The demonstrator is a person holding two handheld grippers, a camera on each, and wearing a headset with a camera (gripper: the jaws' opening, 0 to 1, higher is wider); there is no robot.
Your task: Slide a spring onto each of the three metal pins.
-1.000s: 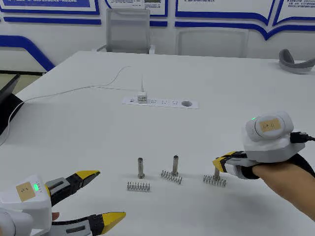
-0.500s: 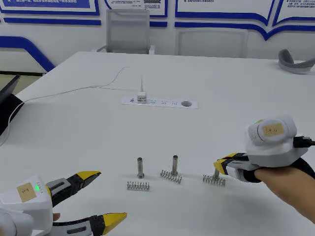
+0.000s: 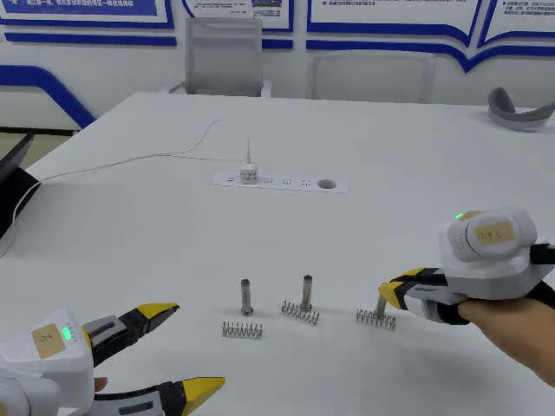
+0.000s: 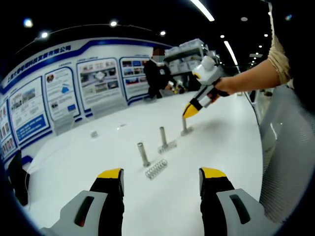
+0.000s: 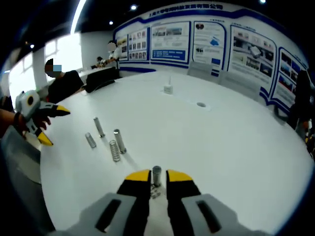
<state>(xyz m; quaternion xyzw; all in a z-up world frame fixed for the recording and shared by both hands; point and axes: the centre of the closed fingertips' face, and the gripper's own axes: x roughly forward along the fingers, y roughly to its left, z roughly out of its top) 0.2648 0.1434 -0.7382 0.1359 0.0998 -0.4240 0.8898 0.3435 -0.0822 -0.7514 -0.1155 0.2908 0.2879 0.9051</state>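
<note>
Three short metal pins stand upright in a row on the white table: the left pin (image 3: 246,296), the middle pin (image 3: 306,293) and the right pin (image 3: 381,305). A small spring lies in front of each: the left spring (image 3: 242,329), the middle spring (image 3: 300,312) and the right spring (image 3: 375,319). My right gripper (image 3: 392,292) reaches in from the right. Its jaws stand a narrow gap apart on either side of the right pin's top (image 5: 157,174), with slim gaps beside it. My left gripper (image 3: 182,348) hovers wide open at the near left, short of the left spring (image 4: 156,168).
A white power strip (image 3: 282,182) with a plugged-in adapter and a cable lies farther back on the table (image 3: 130,225). Two grey chairs stand behind the far edge. A grey headset (image 3: 520,108) rests at the far right. A dark object sits off the left edge.
The head camera has tipped slightly. My right gripper has sunk a little and stays at the right pin. My left gripper has barely moved.
</note>
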